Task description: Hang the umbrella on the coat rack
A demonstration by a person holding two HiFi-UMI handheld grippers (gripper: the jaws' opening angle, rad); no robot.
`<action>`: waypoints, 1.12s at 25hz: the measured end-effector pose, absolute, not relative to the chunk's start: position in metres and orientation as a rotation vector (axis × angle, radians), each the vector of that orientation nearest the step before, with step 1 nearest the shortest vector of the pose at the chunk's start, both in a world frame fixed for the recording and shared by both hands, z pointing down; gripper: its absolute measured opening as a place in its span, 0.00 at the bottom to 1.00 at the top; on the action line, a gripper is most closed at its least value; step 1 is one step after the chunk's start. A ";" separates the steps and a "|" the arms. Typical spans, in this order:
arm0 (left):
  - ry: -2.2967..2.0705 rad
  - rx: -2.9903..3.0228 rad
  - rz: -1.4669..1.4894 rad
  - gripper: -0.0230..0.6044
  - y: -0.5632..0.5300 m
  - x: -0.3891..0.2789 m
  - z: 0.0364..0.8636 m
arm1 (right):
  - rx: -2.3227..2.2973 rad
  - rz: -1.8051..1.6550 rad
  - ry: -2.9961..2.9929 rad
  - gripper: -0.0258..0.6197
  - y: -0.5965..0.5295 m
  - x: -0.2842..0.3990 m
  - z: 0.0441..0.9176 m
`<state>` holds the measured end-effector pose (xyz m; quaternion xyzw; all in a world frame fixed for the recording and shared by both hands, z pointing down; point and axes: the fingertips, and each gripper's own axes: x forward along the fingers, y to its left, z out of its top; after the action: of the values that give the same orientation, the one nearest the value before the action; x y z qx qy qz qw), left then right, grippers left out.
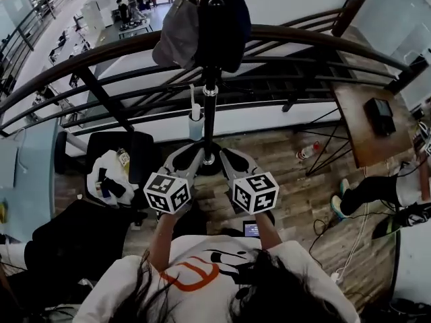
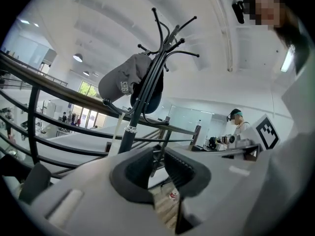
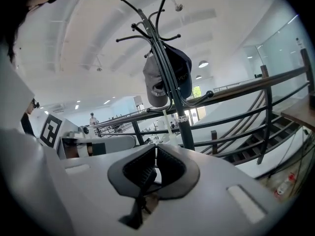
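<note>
Cap on coat rack beside railing

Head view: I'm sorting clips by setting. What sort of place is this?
Probably an upper landing in an open office or lab. A curved railing overlooks a lower floor with furniture, a coat rack stands on the wood floor, and a table stands nearby.

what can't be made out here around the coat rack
- Dark item by the grey cap: cut off at the head view's top edge, half behind the cap in gripper views.
- Coat rack base: head view, partly covered by the left gripper and right gripper.
- Pale slim object beside the pole: too small everywhere to call it the umbrella.
</note>
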<state>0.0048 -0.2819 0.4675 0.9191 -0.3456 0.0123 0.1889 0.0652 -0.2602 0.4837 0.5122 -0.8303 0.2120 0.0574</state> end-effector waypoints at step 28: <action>-1.153 2.554 -0.013 0.13 -0.080 -0.021 0.452 | 1.367 0.591 -2.661 0.05 -0.078 0.032 0.470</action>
<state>-0.0207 -0.0799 0.4518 0.8983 -0.4055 -0.0047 0.1690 0.0322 -0.0778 0.4698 0.4479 -0.8717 0.1936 0.0459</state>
